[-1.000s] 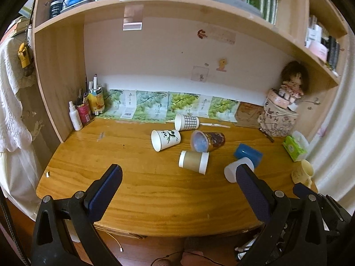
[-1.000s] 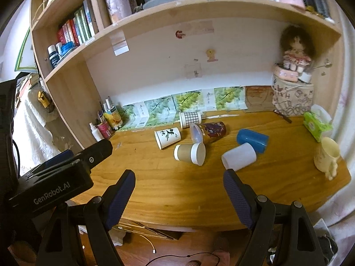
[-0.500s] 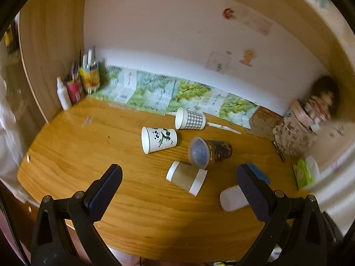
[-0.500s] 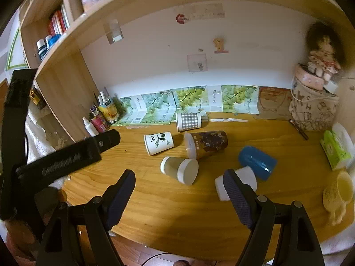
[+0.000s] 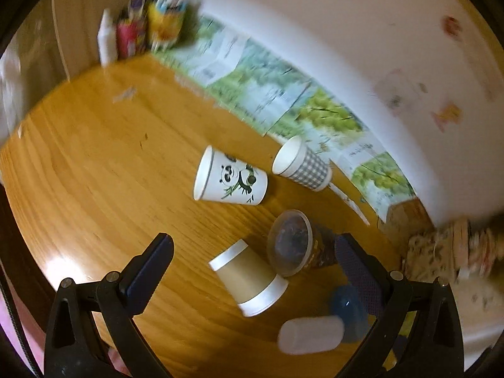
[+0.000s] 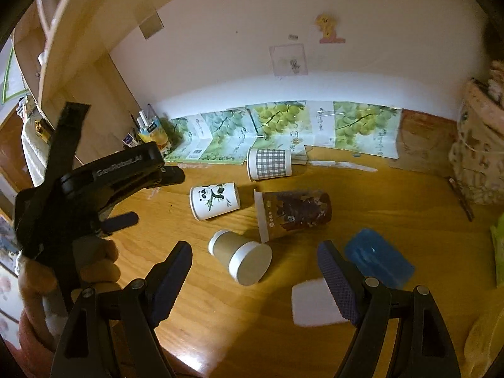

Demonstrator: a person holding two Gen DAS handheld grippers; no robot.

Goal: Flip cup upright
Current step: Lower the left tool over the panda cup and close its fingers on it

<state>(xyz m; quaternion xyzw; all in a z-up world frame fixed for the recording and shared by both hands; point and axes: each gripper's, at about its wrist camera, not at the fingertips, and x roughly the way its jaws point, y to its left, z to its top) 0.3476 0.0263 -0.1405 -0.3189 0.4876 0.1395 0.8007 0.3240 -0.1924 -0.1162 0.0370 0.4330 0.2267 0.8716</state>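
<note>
Several cups lie on their sides on the wooden desk point(image 5: 94, 195): a panda cup point(image 5: 231, 181) point(image 6: 214, 201), a checked cup point(image 5: 302, 163) point(image 6: 269, 163), a dark patterned cup point(image 5: 294, 245) point(image 6: 294, 214), a brown cup with white bands point(image 5: 249, 278) point(image 6: 241, 256), a blue cup point(image 6: 379, 260) point(image 5: 346, 308) and a white cup point(image 6: 310, 302) point(image 5: 310, 335). My left gripper point(image 5: 253, 260) is open and empty, hovering over the brown cup. My right gripper point(image 6: 255, 277) is open and empty, just in front of the brown cup. The left gripper body also shows in the right wrist view point(image 6: 119, 173).
Green printed boxes point(image 6: 277, 126) line the back wall. Bottles and cartons point(image 5: 148, 28) stand at the back left corner. A patterned fabric box point(image 6: 478, 160) stands at the right. A shelf side panel point(image 6: 94, 94) bounds the left.
Both grippers have moved forward and down toward the cups, which now look much larger. The left view has tilted and is blurred. No cup has moved.
</note>
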